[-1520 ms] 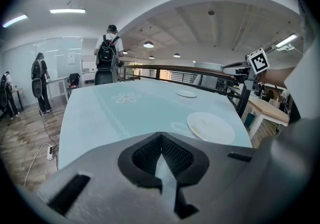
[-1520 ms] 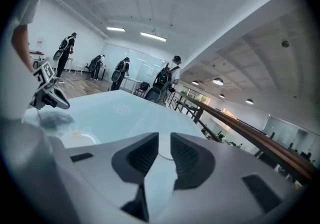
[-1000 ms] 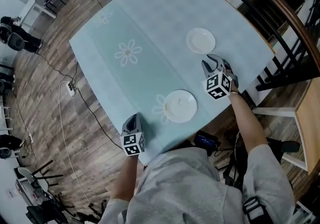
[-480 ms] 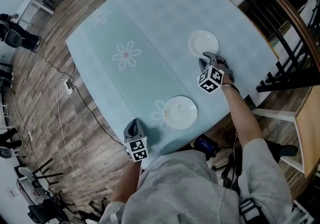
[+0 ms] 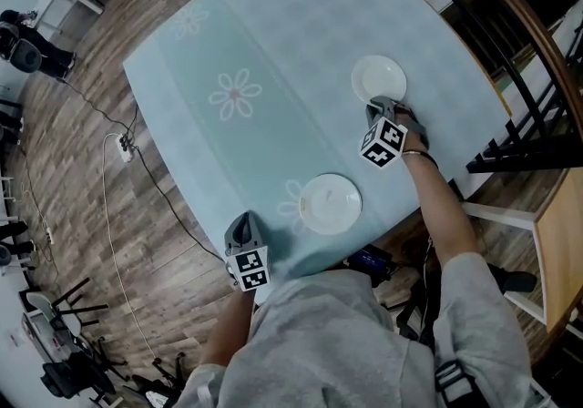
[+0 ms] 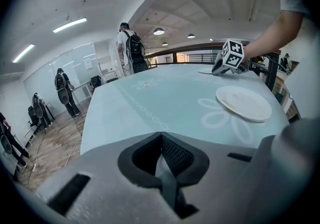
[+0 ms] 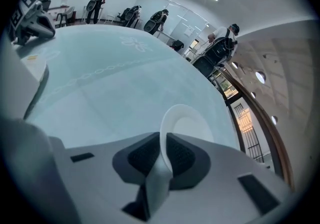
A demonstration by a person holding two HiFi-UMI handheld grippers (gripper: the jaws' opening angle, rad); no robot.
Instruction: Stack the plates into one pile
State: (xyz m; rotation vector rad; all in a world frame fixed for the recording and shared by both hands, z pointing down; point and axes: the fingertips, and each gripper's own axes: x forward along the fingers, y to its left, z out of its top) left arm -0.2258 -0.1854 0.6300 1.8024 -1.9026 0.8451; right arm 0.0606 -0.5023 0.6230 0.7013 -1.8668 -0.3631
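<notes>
The right gripper (image 5: 376,109), its jaws just closing, is pinching the near rim of the far plate (image 5: 383,76). The near plate (image 5: 330,203) is lying back toward the person, between the 2 grippers. The left gripper (image 5: 242,228) is sitting closed and empty.

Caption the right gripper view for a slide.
Right gripper, jaws just closing, pinches the rim of a round white plate on pale-blue tablecloth.

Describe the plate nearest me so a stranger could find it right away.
Start at the pale blue table. Near its edge closest to the person lies a white plate, overlapping a printed flower. The other plate sits farther away, with no flower beside it.
</notes>
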